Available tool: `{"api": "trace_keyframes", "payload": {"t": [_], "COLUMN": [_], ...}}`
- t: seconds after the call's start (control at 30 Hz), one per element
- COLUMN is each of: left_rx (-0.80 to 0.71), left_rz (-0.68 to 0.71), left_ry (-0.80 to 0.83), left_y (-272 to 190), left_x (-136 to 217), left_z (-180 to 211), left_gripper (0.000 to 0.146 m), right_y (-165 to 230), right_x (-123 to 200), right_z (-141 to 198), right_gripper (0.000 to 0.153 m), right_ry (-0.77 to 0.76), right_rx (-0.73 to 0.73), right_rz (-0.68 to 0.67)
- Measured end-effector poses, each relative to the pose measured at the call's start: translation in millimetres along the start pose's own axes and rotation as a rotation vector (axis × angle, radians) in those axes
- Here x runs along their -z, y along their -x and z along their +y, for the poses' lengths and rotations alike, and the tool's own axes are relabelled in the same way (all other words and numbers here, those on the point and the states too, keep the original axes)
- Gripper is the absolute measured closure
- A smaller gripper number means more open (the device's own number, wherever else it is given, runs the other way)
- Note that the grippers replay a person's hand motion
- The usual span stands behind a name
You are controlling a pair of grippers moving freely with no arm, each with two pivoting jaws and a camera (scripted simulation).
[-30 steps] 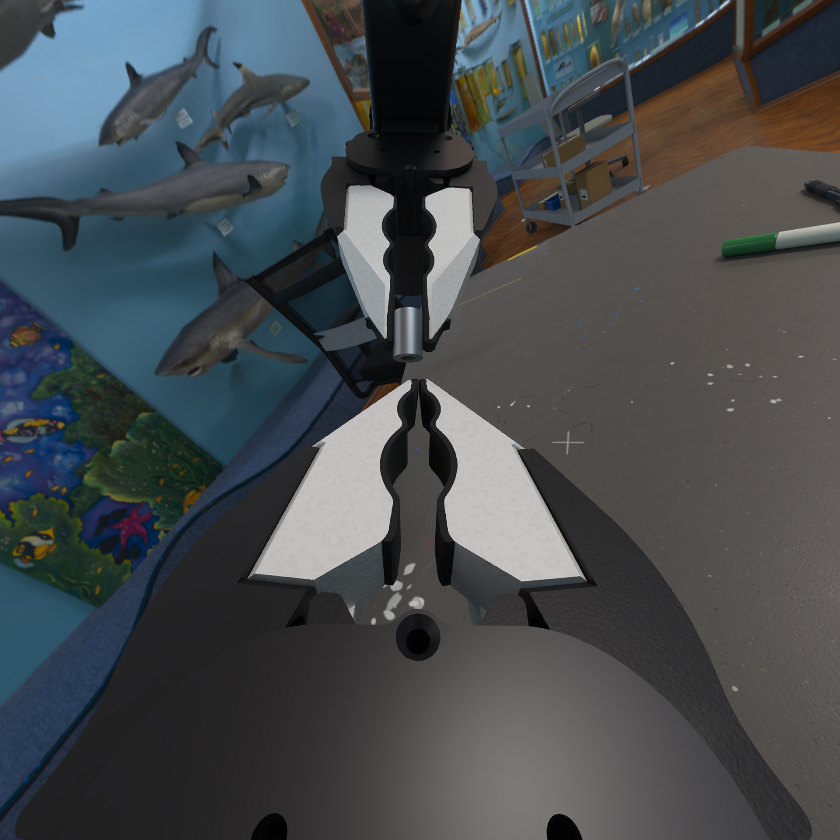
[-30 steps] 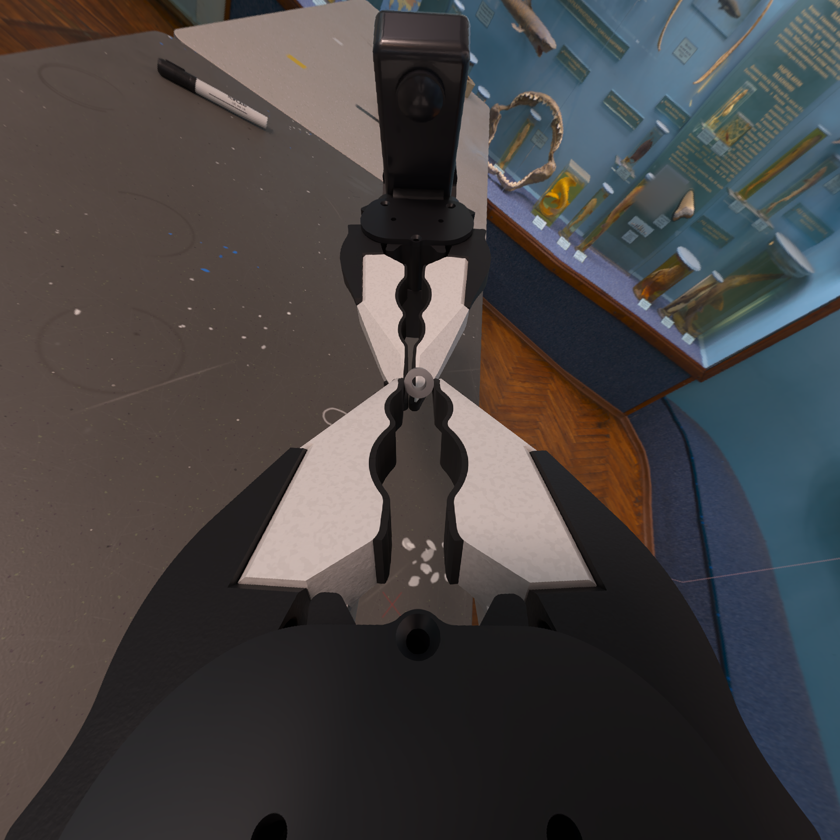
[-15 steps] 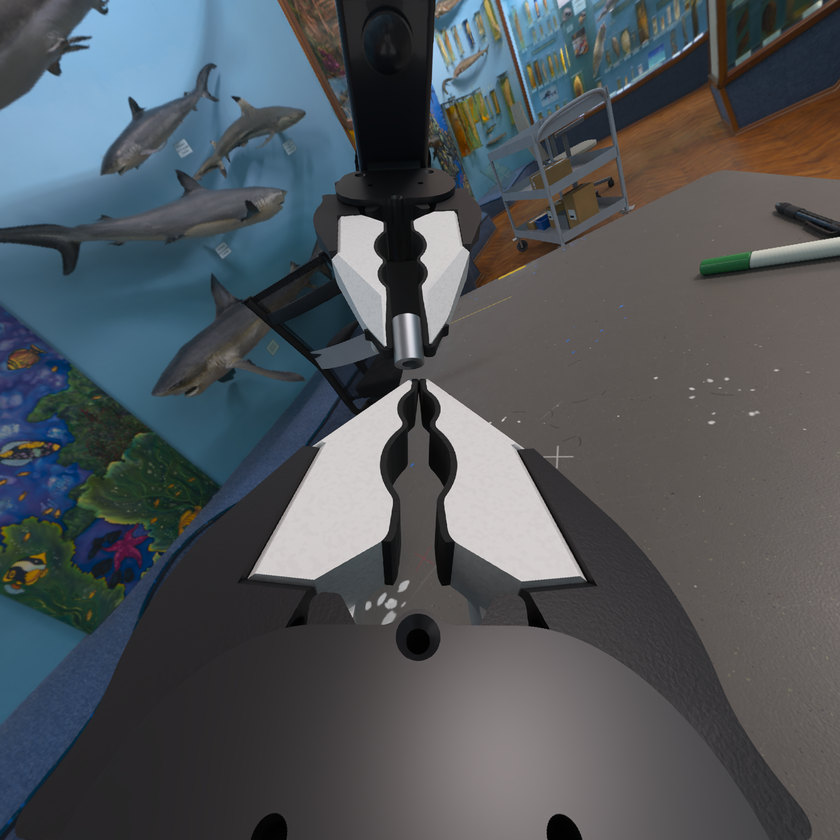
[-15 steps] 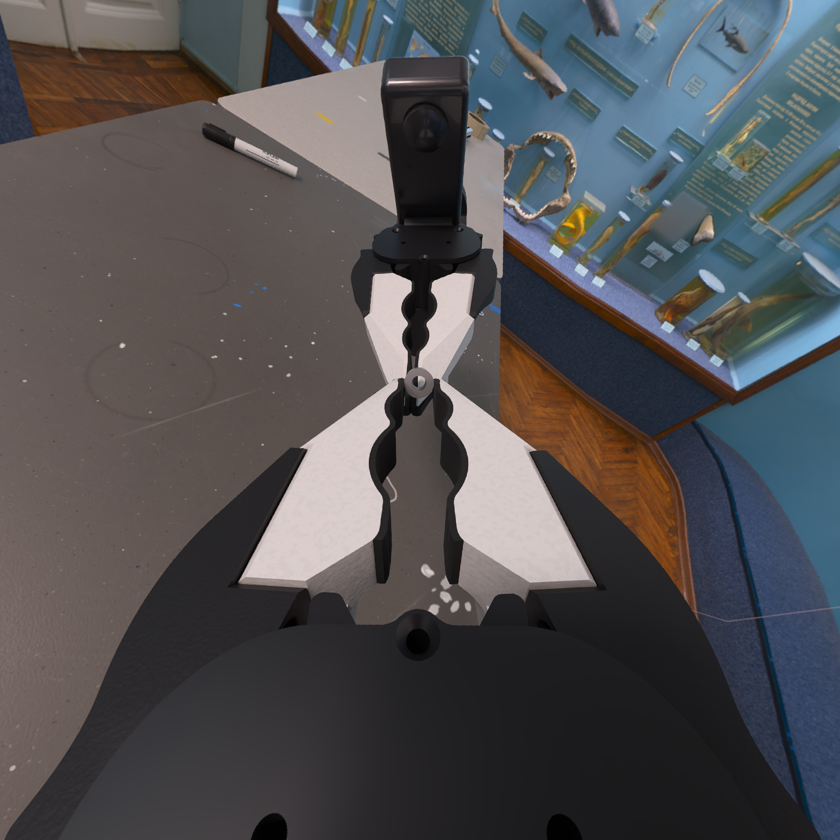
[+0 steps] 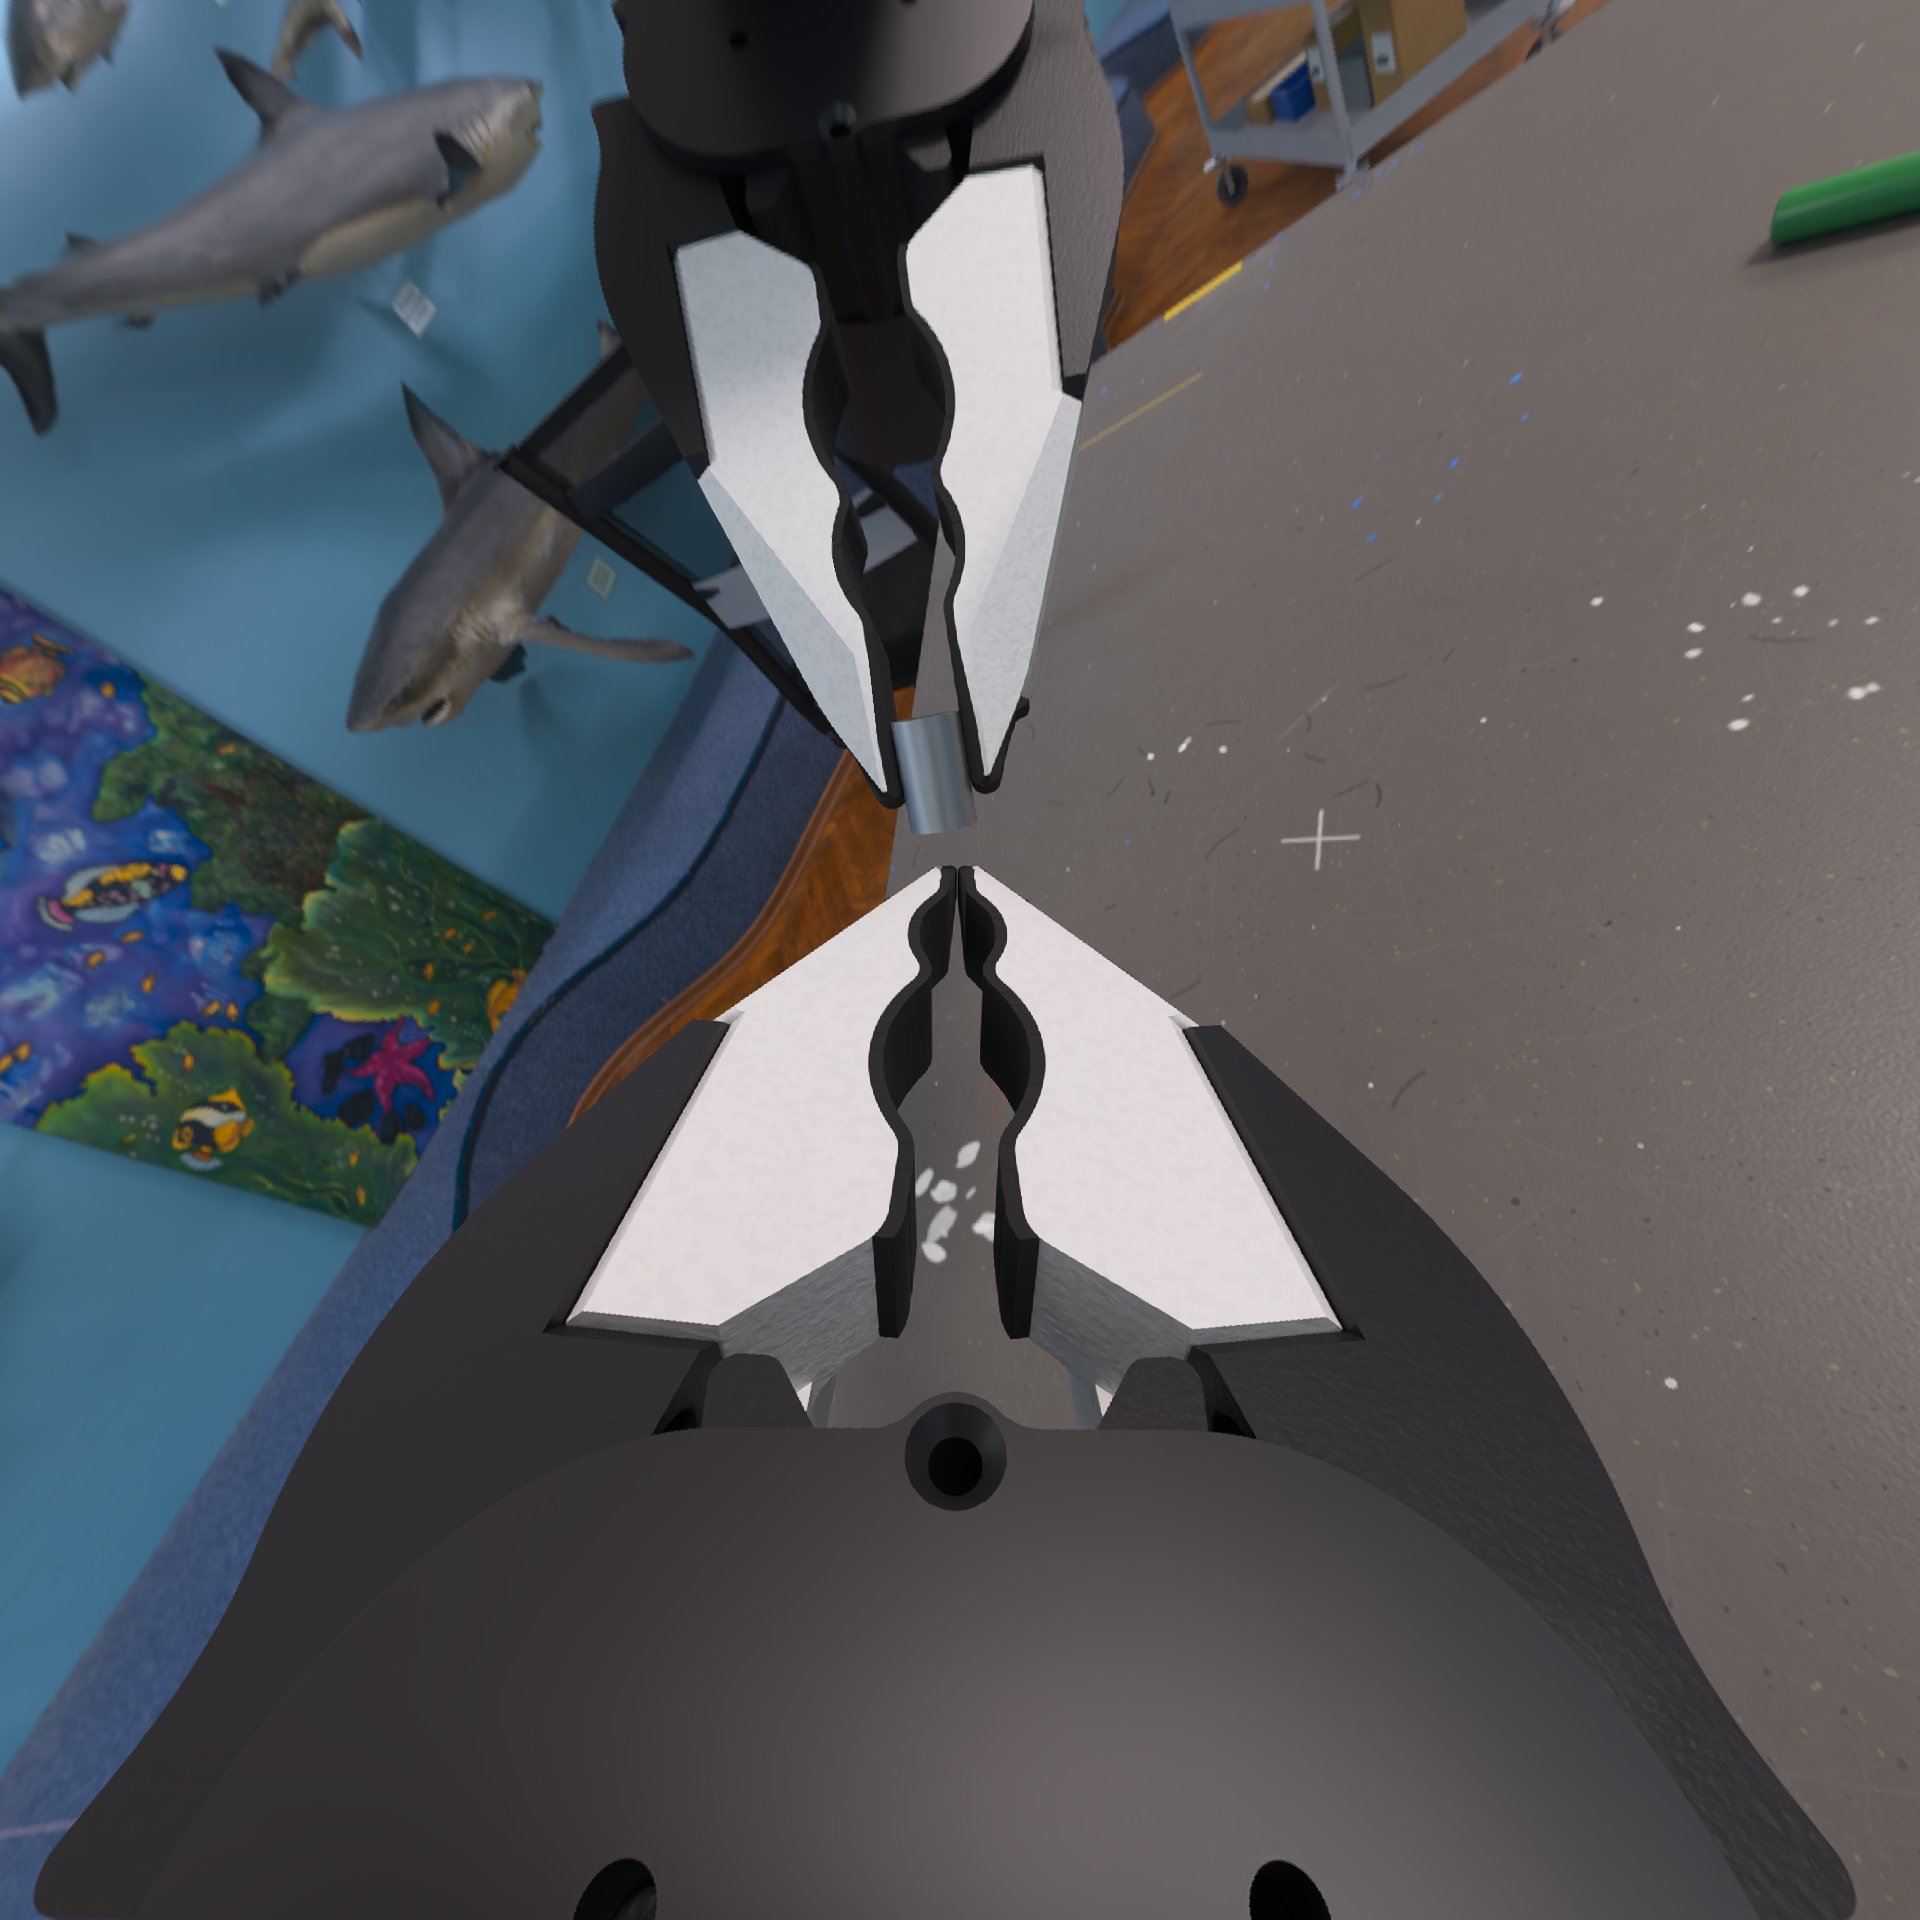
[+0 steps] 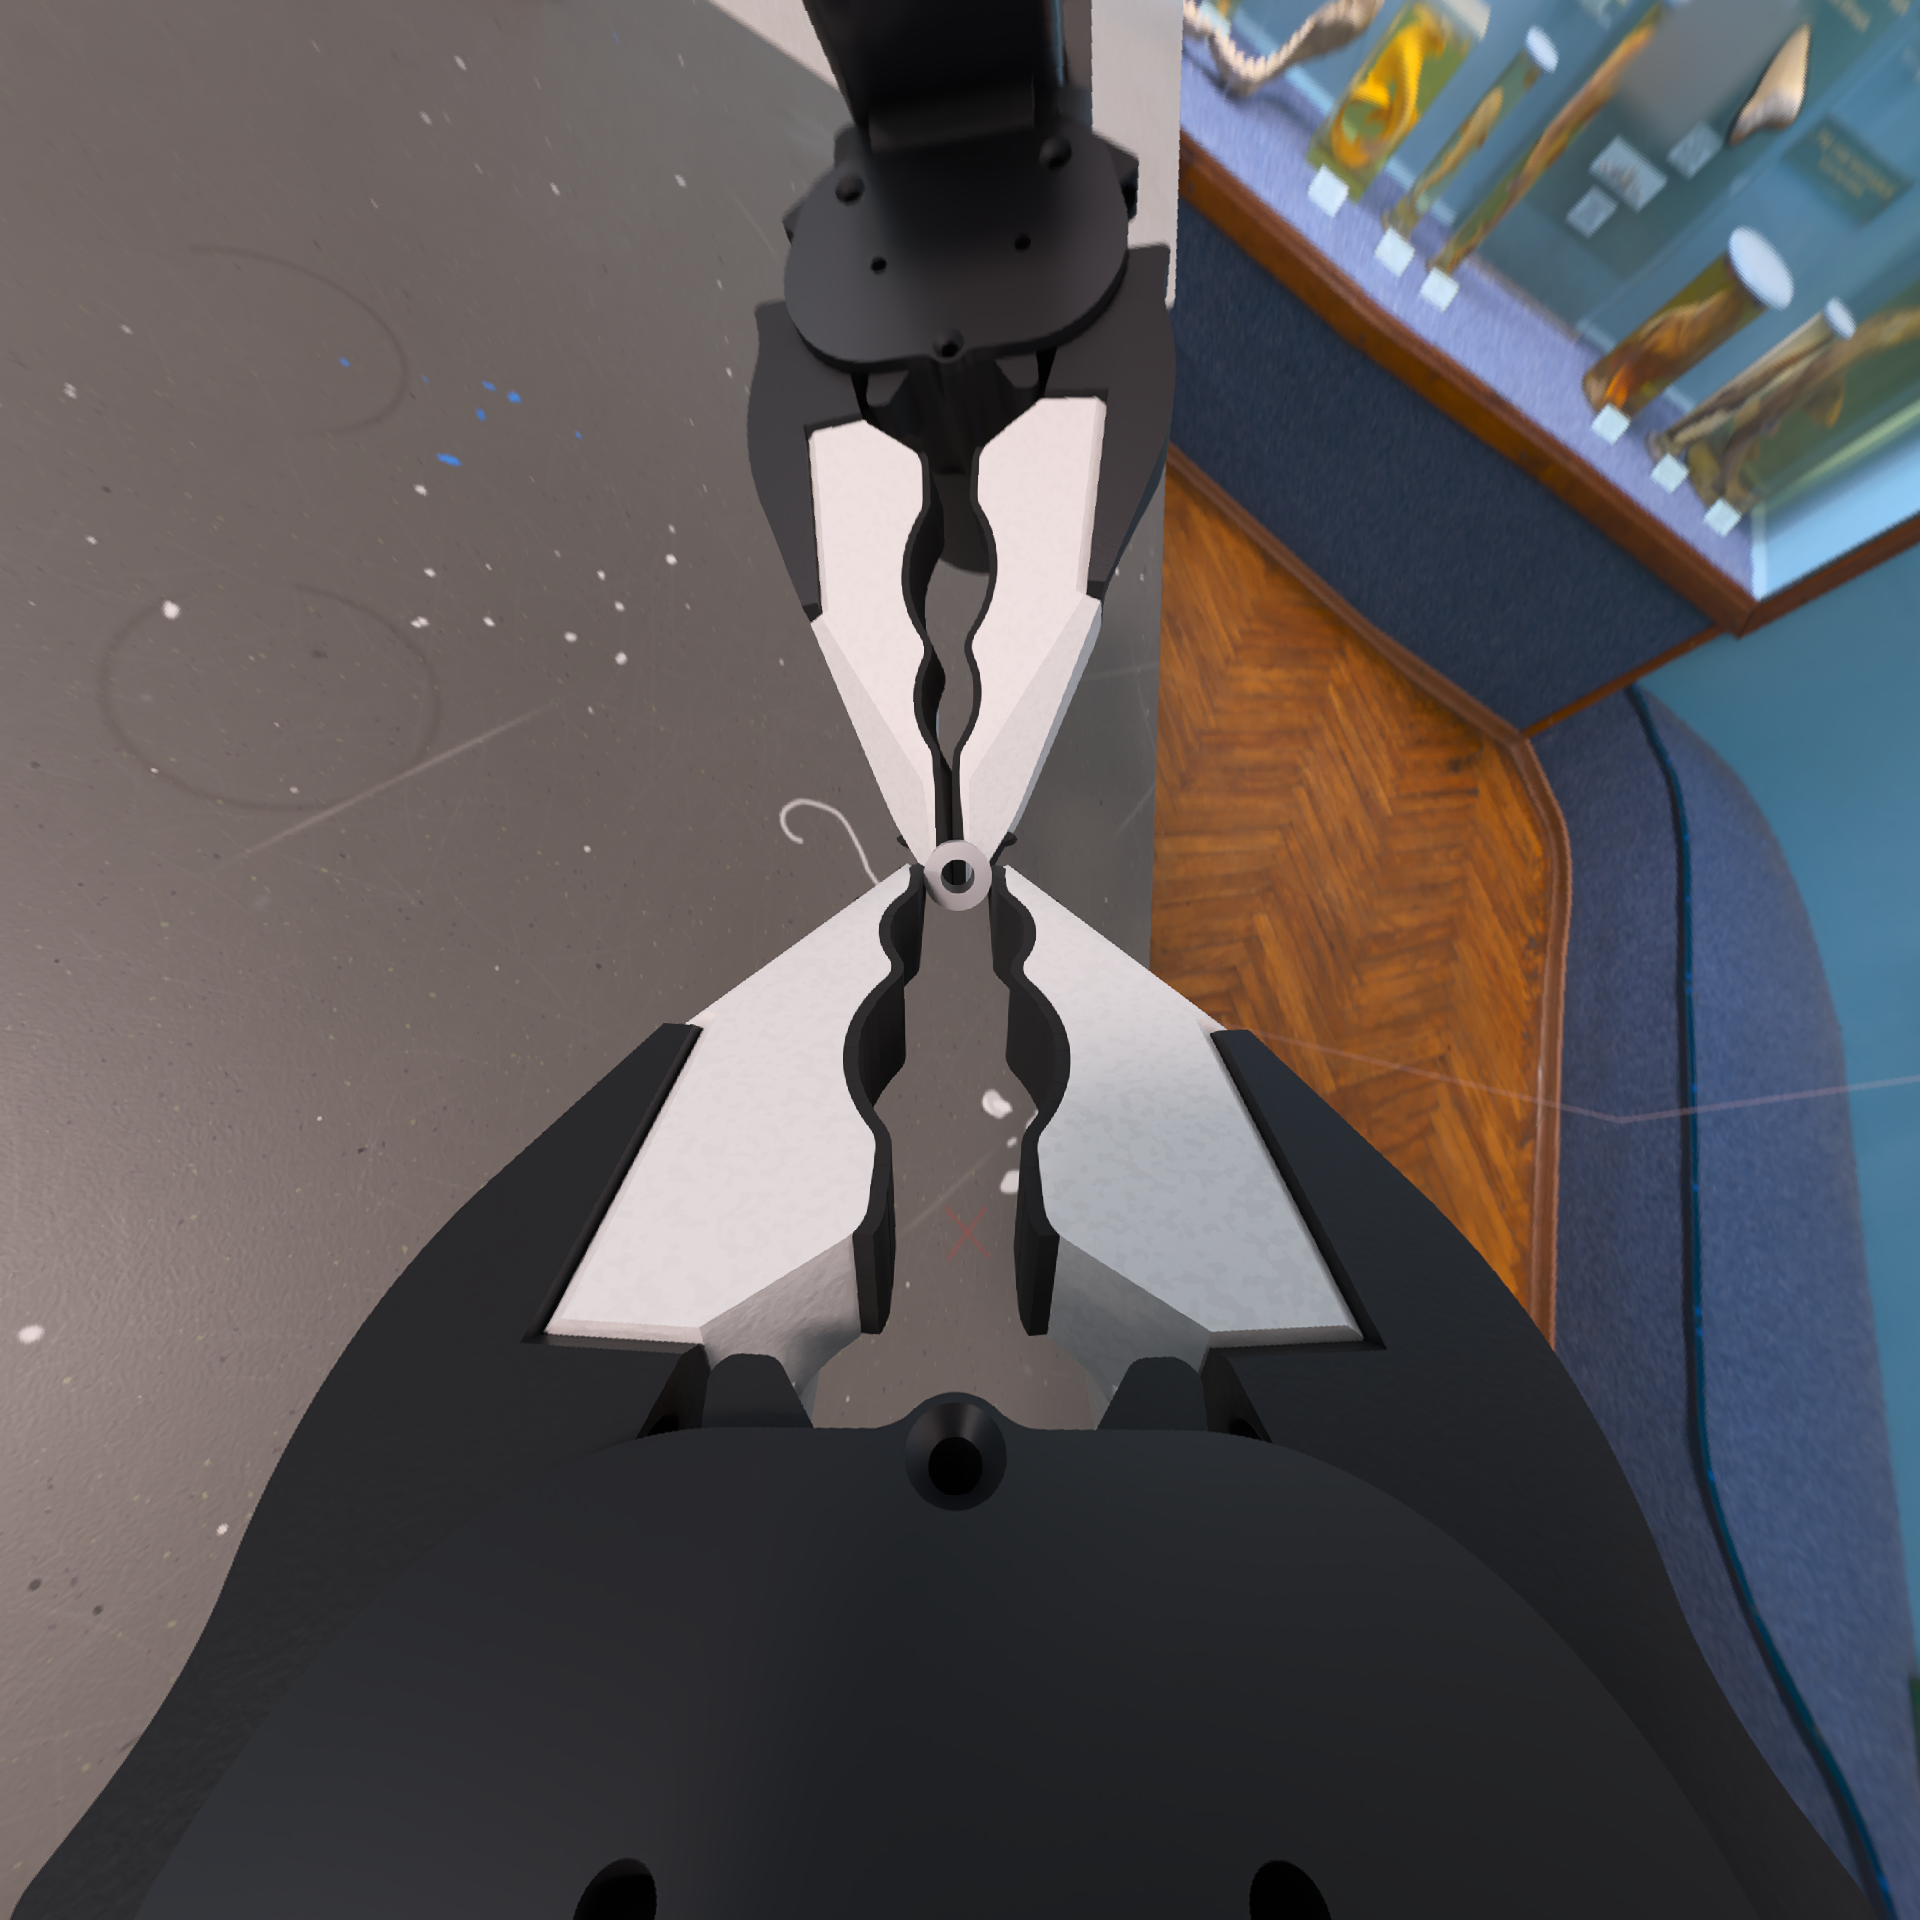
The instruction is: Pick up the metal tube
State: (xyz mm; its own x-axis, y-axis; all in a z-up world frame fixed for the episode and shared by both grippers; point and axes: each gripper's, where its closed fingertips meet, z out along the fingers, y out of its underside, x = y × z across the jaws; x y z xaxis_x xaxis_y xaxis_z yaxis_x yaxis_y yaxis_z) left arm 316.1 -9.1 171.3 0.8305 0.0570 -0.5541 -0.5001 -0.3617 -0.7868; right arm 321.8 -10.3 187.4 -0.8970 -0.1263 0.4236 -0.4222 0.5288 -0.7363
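Note:
The metal tube is a short silver cylinder held above the grey table. My right gripper is shut on the tube, which shows end-on as a small ring between its tips. In the left wrist view the right gripper comes in from the top, tube end pointing towards me. My left gripper is shut and empty, its tips just short of the tube's end. In the right wrist view the left gripper faces mine tip to tip, right behind the tube.
A green marker lies on the table at the far right. The table edge runs just left of the grippers, with wood floor and blue carpet below. A metal cart stands beyond the table. Glass display cases line the wall.
The two grippers have closed in on each other, so each looms larger in the other's view. The tube stays in the right gripper. The left gripper stays shut.

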Motion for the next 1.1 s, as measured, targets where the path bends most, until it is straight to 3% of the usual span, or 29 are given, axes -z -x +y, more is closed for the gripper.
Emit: {"api": "trace_keyframes", "payload": {"t": [0.47,0.57,0.87,1.1], "left_rx": [0.006,0.025,0.312,0.347], "left_rz": [0.049,0.049,0.193,0.250], "left_ry": [0.257,0.311,0.415,0.555], "left_y": [-5.3,-5.4,-18.7,-33.9], "left_x": [-11.6,-13.3,-16.0,-21.6], "left_z": [41.9,52.5,83.4,121.5], "left_gripper": [0.146,0.146,0.146,0.145], "right_y": [-0.7,-3.3,-1.8,7.2], "right_x": [-21.6,-28.1,-51.4,-79.7], "right_z": [35.5,43.4,67.9,98.6], "right_gripper": [0.141,0.141,0.141,0.141], "right_ry": [0.225,0.201,-0.003,0.007], "right_rx": [-0.034,-0.083,-0.359,-0.358], "right_rz": [0.008,-0.025,-0.256,-0.295]}}
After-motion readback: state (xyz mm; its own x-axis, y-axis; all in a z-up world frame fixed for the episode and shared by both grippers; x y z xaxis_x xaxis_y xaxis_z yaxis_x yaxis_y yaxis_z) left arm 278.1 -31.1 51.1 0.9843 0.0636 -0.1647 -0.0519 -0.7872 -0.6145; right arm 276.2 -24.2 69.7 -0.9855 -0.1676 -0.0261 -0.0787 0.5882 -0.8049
